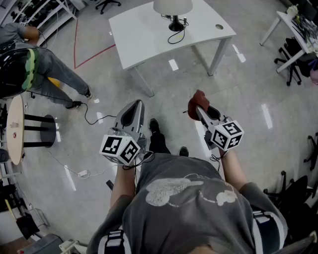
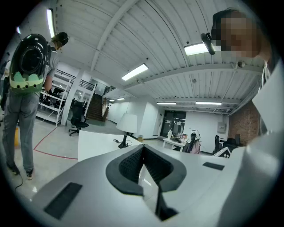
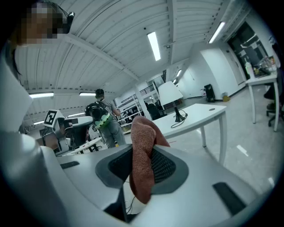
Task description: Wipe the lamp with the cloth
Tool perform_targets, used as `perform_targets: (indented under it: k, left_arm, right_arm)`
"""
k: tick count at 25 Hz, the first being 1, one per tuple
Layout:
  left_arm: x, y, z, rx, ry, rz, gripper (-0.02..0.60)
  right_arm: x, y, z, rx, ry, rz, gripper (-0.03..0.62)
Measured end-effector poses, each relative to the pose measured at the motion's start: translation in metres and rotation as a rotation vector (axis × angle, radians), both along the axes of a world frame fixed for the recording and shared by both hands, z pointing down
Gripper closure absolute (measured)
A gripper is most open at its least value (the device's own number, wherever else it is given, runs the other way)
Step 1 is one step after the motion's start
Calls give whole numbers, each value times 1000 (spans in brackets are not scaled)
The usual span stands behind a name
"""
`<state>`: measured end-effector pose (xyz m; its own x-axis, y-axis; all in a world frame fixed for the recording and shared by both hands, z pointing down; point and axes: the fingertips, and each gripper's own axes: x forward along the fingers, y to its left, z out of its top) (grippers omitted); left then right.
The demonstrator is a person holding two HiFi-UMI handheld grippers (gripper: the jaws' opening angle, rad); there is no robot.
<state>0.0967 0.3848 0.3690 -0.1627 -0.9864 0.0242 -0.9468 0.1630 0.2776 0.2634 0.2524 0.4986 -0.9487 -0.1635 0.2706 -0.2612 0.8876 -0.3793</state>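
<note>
Right gripper [image 3: 141, 156] clamped on cloth [image 3: 143, 170], reddish-brown, bunched up, poking out past tips and hanging below them. Left gripper [image 2: 143, 151] pinched closed, nothing in it. Both held up in front of body, well apart from lamp [image 1: 172, 7]. Lamp sits upright on far side of white table [image 1: 144, 37], cord coiled beside base. Other person with backpack [image 1: 47, 67] off to left.

Long white ceiling strip lights [image 2: 135, 72] give even brightness; the glossy grey floor [image 1: 248, 84] shows glare streaks; frame edges bend, corners darken.
</note>
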Motion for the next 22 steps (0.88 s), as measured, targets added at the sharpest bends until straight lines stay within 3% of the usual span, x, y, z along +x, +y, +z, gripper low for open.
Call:
perform_targets:
  k: [8,12,22]
  left_arm:
    - [-77,-30,-5,43,20,-1,574]
    - [-124,-50,0,49,64,25,574]
    - [-236,-87,-16,65,78,86,574]
  right_arm:
    - [-65,-29,-9,26,10,15,497]
    - [-115,-46,-14,33,22,31,497]
    - [-248,-73,-47,72,23,34,497]
